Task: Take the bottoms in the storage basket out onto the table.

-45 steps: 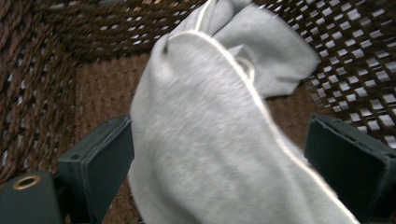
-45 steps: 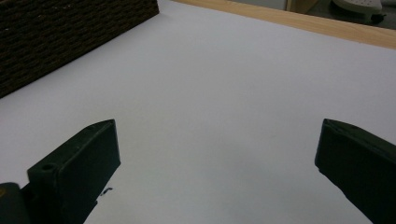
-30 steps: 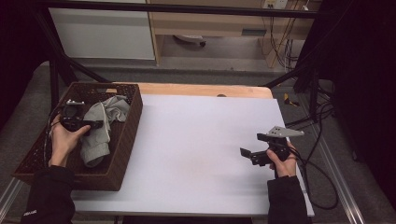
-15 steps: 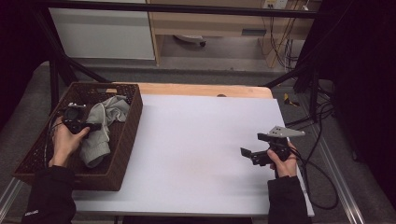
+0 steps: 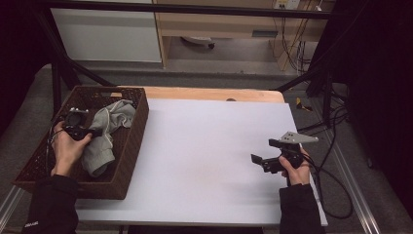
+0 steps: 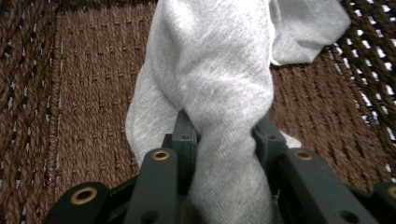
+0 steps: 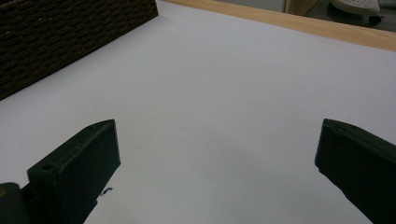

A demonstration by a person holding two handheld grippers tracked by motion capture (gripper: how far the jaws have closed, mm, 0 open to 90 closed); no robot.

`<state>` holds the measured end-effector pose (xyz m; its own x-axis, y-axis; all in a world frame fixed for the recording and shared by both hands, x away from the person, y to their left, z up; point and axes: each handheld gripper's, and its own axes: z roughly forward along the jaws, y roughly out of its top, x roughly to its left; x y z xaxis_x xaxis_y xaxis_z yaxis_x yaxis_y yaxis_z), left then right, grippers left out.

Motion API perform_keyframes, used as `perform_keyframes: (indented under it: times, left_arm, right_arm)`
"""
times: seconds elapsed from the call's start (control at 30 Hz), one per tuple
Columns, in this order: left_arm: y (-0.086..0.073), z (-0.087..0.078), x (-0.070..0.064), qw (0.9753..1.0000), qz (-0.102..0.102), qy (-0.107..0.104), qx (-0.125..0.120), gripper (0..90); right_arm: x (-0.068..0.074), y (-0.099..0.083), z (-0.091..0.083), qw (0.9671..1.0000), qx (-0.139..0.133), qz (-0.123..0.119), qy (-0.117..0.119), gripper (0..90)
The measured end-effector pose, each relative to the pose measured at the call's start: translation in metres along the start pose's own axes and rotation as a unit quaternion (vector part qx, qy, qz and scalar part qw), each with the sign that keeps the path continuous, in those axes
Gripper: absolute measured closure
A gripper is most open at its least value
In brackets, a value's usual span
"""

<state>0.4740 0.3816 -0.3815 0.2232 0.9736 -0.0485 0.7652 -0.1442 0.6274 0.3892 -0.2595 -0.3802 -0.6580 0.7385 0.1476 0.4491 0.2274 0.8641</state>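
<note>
While in basket [image 5: 134, 141] — left gripper [image 6: 219, 135] clamps grey cloth [image 6: 219, 70] | right gripper [image 7: 217, 154] wide, empty

A fixed camera above my side looks forward and down over the whole table [image 5: 204, 146]. My left gripper's camera sits very close above the grey cloth [image 6: 219, 84] in the woven basket [image 6: 84, 93]. My right gripper's camera skims low across the tabletop toward that same basket's outer wall.
</note>
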Motion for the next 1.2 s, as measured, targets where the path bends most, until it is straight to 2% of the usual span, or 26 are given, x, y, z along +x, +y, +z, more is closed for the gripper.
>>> perform_keyframes:
  times: [0.37,0.83,1.2]
  left_arm:
    - [0.001,-0.018,-0.001,0.9996,-0.004,-0.021,-0.02,68.9]
    - [0.004,-0.043,-0.008,0.9978,0.003,-0.047,-0.046,69.2]
    - [0.005,-0.063,-0.012,0.9964,0.01,-0.065,-0.054,69.5]
  right_arm:
    - [0.0,0.0,-0.001,1.0,0.0,0.001,-0.001,0.4]
    - [0.0,0.0,0.0,1.0,0.0,0.0,-0.001,0.4]
    - [0.0,0.0,-0.001,1.0,0.0,0.002,-0.002,0.4]
